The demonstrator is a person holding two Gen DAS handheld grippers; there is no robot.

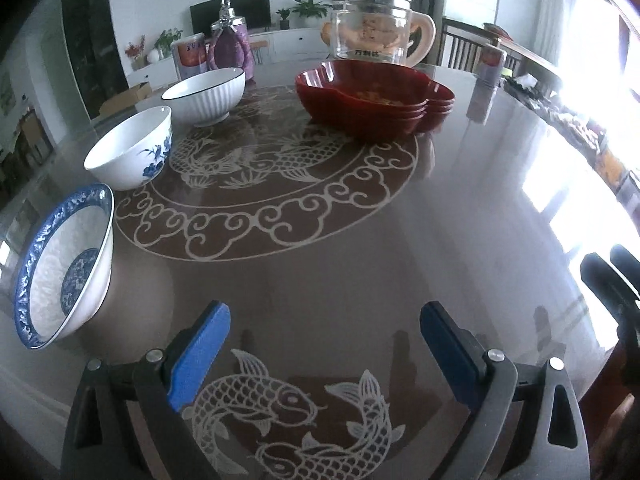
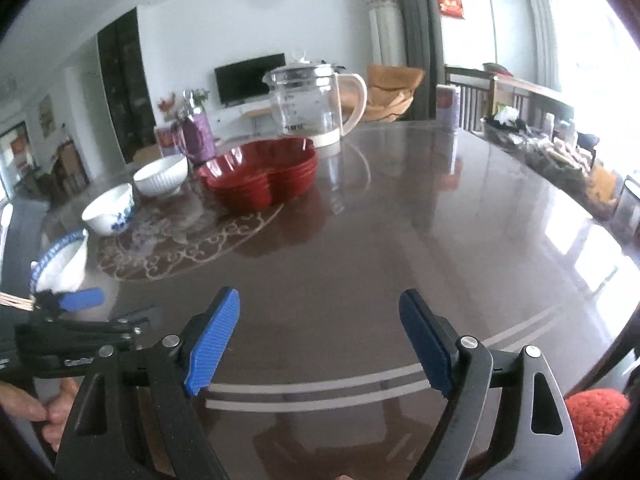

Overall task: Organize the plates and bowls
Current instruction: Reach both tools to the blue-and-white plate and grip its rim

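Observation:
A stack of red lobed plates [image 1: 376, 96] stands at the far middle of the round table; it also shows in the right wrist view [image 2: 260, 180]. Three bowls line the left side: a white ribbed bowl [image 1: 206, 94], a white bowl with blue flowers [image 1: 130, 148] and a blue-rimmed bowl [image 1: 66, 268]. In the right wrist view they are the ribbed bowl [image 2: 161, 176], the flowered bowl [image 2: 109, 208] and the blue-rimmed bowl [image 2: 62, 260]. My left gripper [image 1: 324, 340] is open and empty, right of the blue-rimmed bowl. My right gripper [image 2: 320, 340] is open and empty over bare table.
A glass kettle [image 1: 372, 28] stands behind the red plates. A purple bottle [image 1: 232, 46] and a can [image 1: 190, 58] stand behind the ribbed bowl. Clutter [image 2: 560, 156] lines the table's right edge. The left gripper shows at the left of the right wrist view [image 2: 80, 320].

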